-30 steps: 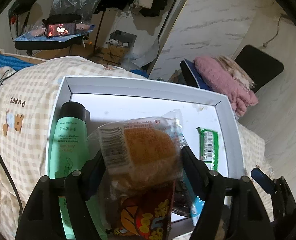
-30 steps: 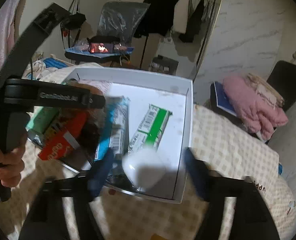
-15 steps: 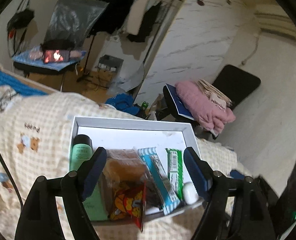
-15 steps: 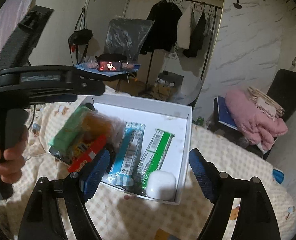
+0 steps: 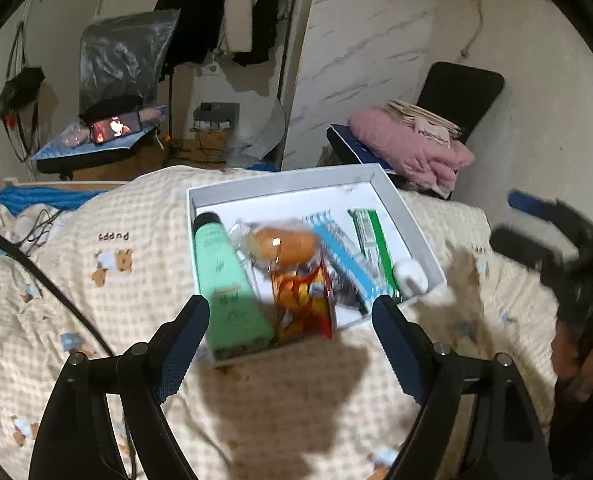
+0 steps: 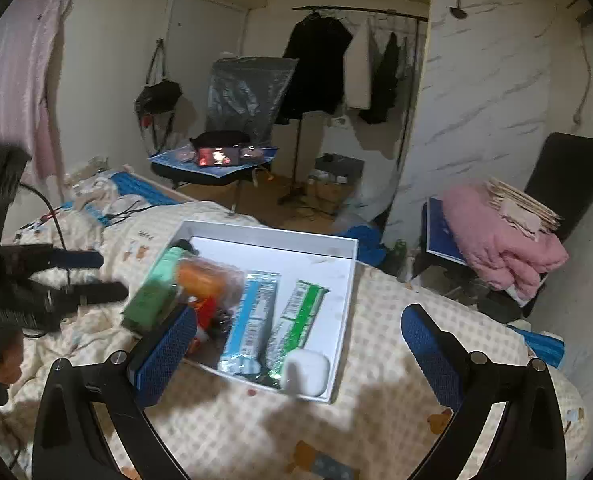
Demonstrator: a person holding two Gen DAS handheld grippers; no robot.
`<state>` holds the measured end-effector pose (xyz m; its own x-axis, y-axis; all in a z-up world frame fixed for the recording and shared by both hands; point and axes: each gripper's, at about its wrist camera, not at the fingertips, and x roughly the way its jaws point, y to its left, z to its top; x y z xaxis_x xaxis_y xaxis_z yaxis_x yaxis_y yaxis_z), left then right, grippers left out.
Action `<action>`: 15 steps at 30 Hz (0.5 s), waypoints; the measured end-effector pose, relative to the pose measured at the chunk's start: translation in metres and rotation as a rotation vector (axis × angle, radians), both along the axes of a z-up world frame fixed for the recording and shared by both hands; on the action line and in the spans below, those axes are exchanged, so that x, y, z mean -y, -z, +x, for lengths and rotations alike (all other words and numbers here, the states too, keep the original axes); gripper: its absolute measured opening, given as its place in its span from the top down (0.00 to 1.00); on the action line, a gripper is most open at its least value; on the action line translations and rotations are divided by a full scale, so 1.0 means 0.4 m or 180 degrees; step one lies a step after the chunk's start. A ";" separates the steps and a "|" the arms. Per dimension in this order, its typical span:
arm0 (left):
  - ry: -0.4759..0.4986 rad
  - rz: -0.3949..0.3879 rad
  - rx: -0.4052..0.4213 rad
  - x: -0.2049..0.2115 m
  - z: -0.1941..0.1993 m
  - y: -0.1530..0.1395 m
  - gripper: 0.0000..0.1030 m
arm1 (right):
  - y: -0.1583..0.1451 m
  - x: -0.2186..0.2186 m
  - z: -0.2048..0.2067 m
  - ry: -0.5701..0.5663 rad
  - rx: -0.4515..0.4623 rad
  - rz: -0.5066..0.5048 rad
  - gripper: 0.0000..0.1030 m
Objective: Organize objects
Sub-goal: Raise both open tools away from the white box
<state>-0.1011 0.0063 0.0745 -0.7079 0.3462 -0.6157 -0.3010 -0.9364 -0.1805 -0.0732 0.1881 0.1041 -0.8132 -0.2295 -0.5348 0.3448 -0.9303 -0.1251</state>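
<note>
A white box [image 5: 284, 178] lies on the checked quilt. In it lie a green tube [image 5: 224, 280], a wrapped bread [image 5: 284, 244], a red snack packet [image 5: 302, 300], a blue packet [image 5: 348, 256], a green packet [image 5: 372, 236] and a white case [image 5: 410, 274]. My left gripper [image 5: 290, 312] hovers above the box's near edge, its jaws opening with nothing held between them. My right gripper [image 6: 298, 316] hangs over the near side of the same box [image 6: 272, 236], jaws opening wide and empty. The white case [image 6: 306, 372] rests in the near right corner.
The quilt [image 6: 376, 420] covers a bed. A black chair with a pink blanket [image 6: 500, 232] stands at the right. Another chair bears a lit tablet [image 6: 216, 156]. Clothes hang on a rack [image 6: 336, 60] behind. Cables [image 5: 36, 224] trail at the left.
The left gripper let go of the bread and drew back and up, so the bread now lies in the box. The right gripper released the white case, rose and spread wider.
</note>
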 end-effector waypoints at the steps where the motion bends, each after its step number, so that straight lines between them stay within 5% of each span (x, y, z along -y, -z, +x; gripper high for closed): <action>1: 0.0020 0.0027 0.0012 0.003 0.005 0.005 0.15 | -0.001 0.004 0.001 -0.0061 0.0056 -0.0027 0.00; 5: 0.0028 0.0184 0.0218 0.016 -0.014 0.016 0.00 | 0.020 0.015 -0.007 -0.0169 0.0233 -0.0053 0.00; 10: -0.0040 0.0524 0.0293 0.052 -0.021 0.018 0.00 | 0.062 0.006 -0.037 -0.0113 0.0470 -0.0083 0.00; 15: -0.0110 0.0517 0.0300 0.064 -0.020 0.021 0.00 | 0.087 -0.018 -0.065 -0.0045 0.0700 -0.0235 0.00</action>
<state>-0.1089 -0.0195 0.0660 -0.6628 0.4230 -0.6179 -0.2437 -0.9021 -0.3561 -0.0992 0.1955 0.0694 -0.6753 -0.2852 -0.6802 0.3693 -0.9290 0.0229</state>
